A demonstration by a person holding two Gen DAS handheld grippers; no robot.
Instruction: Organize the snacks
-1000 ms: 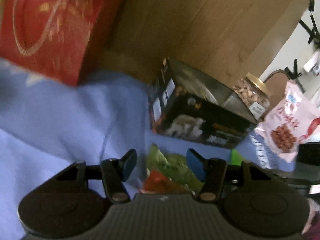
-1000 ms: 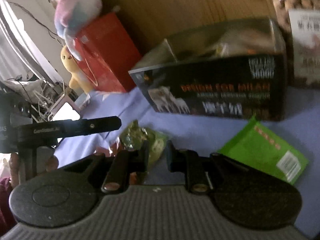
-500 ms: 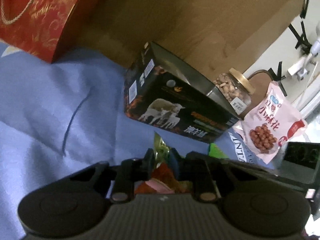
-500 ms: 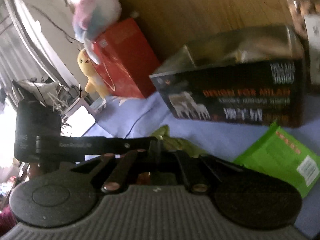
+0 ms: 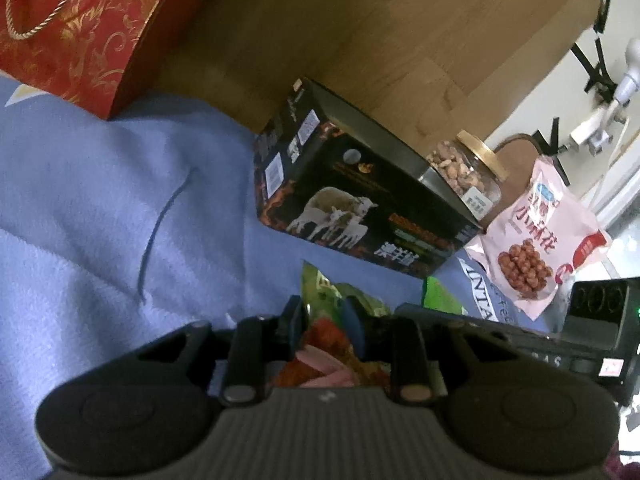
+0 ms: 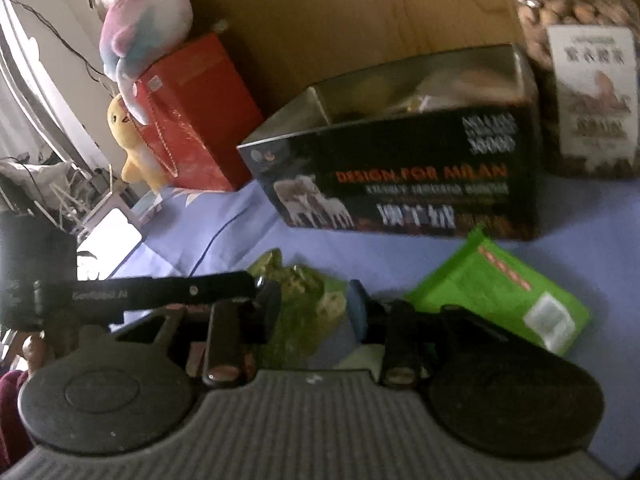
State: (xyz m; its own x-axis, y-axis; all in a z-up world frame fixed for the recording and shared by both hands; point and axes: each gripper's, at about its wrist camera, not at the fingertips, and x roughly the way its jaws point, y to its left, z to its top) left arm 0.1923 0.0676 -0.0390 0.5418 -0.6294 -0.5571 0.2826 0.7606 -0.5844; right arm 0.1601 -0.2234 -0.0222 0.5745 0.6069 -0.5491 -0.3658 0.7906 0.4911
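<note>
My left gripper (image 5: pixel 325 322) is shut on a green and red snack packet (image 5: pixel 336 320) and holds it above the blue cloth (image 5: pixel 120 220). My right gripper (image 6: pixel 314 308) is open, its jaws either side of the same green packet (image 6: pixel 304 300). An open black box with sheep on it (image 5: pixel 360 216) stands ahead; it also shows in the right wrist view (image 6: pixel 404 176). A bright green packet (image 6: pixel 504 296) lies on the cloth to the right of my right gripper.
A nut jar (image 5: pixel 468 172) and a pink peanut bag (image 5: pixel 536 244) stand right of the box. A red gift bag (image 5: pixel 76 24) is at far left, with plush toys (image 6: pixel 140 40) on it. A wooden panel (image 5: pixel 380 40) stands behind.
My left gripper closed on the snack packet and lifted it. My right gripper was shut half a second ago and has opened around the packet.
</note>
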